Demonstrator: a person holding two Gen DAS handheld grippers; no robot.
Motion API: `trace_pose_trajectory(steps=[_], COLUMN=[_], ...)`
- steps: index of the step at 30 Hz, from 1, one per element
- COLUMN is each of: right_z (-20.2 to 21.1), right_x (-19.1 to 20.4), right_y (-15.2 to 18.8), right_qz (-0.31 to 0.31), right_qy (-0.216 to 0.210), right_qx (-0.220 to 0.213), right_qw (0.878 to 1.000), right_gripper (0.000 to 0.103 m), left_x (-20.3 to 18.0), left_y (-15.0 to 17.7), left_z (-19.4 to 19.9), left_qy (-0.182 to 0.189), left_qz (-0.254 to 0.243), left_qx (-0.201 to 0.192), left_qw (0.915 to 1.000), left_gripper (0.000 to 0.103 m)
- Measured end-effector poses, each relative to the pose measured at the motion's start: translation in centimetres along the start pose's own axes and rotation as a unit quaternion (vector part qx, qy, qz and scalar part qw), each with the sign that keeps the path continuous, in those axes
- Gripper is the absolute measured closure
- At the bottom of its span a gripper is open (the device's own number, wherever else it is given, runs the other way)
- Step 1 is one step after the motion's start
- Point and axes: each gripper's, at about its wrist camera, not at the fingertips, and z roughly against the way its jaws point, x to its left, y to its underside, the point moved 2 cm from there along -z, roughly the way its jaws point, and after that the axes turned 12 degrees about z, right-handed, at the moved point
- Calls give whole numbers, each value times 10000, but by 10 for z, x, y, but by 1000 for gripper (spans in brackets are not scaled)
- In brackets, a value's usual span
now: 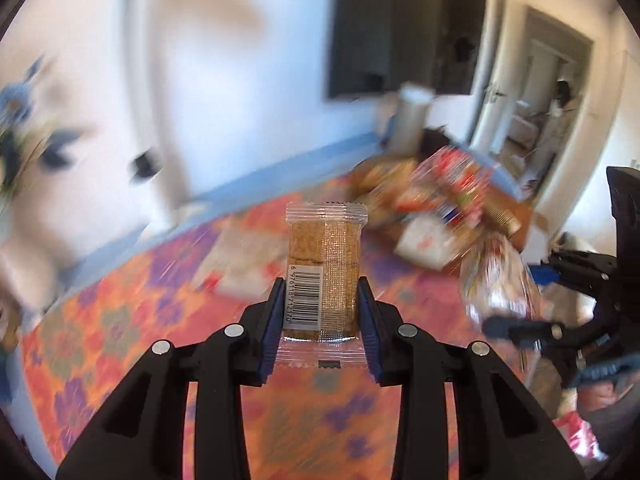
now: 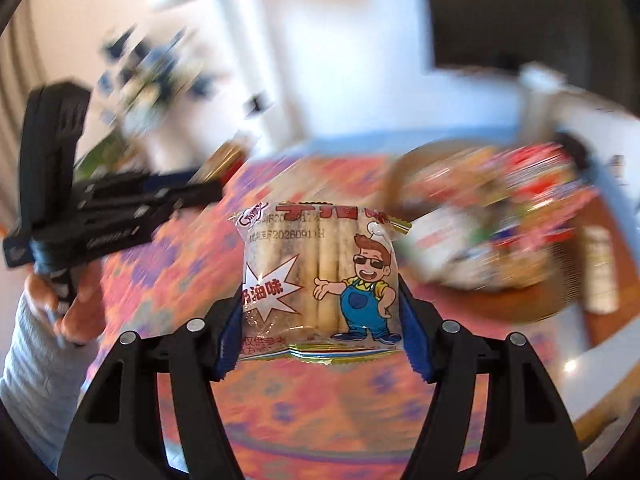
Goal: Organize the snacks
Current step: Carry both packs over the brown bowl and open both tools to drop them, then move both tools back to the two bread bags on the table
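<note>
1. left wrist view: the left hand-held gripper (image 1: pixel 320 312) is clamped on a clear-wrapped brown biscuit bar (image 1: pixel 323 268), pads pressing its two long sides. the bar's long axis runs straight ahead along the fingers, barcode face up, and its far half juts past the fingertips.
2. same view: the bar is held above the flowered counter (image 1: pixel 132 320), touching nothing else. ahead and to the right of this hand-held gripper lies a blurred heap of snack packets (image 1: pixel 452 200); a single pale packet (image 1: pixel 236 264) lies just ahead to the left.
3. right wrist view: the right hand-held gripper (image 2: pixel 320 324) is clamped on a cream-flavour biscuit-stick pack (image 2: pixel 320 276) with a cartoon chef, pads against its left and right edges. the sticks inside run along the fingers, and the pack stands clear of the counter.
4. same view: a tray of mixed snacks (image 2: pixel 500 224) sits ahead and to the right, nearer this hand-held gripper than the left one, which shows far off to the left in a hand (image 2: pixel 76 300).
5. judgement: both snacks are in carry; the blur hides where each belongs, so the heap's direction, ahead-right, matters most.
</note>
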Motion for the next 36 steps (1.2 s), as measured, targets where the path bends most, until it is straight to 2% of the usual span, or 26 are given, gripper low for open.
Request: trace_pose_trajectory(steps=[3,6,8,12,13,15,16,18,23,26,33,36], right_z=[6,-1,-9,-30,-36,-44,-45,-43,-36,-28,-14,-18], right_x=[-47,-86,-102,-118,-119,-123,-124,-129,-128,-118,-64,-35], right_y=[-10,-14,-14,-10,-9,-3,1,10,26,30,21,18], right_qz=[-502,-950,-1146,-1195,-1117,-1023,-1018,-1101,-1282,-1300,-907,-669], right_qy=[321,494,440,584,677,915,912,809,665,551,278,86], right_qx=[-196,-258,-219,-72,-12,178,209,214,209,155,39,51], right_qw=[9980,9939,9922,9911,9914,9904,9904,9904,9893,9899,9955,9977], right_gripper=[36,36,36,35,34,25,24,24,25,25,24,24], left_x=[-39,-60,-78,-98,-102,-101,-98,-90,-48,-21,29,46], left_y=[-30,-57,-74,-86,-88,-89,-88,-82,-64,-58,-45,-31], left_z=[-21,-46,-71,-112,-121,-134,-139,-141,-115,-86,-8,17], left_qy=[226,531,731,910,939,1069,1018,960,776,551,201,-6], left_qz=[-115,-7,58,91,124,262,347,373,590,654,769,730], left_qx=[-46,-33,33,203,239,325,341,396,414,255,-247,-404], left_qw=[9997,9986,9973,9956,9952,9934,9936,9939,9944,9960,9965,9965], left_gripper=[69,69,69,69,67,43,31,32,31,31,30,24])
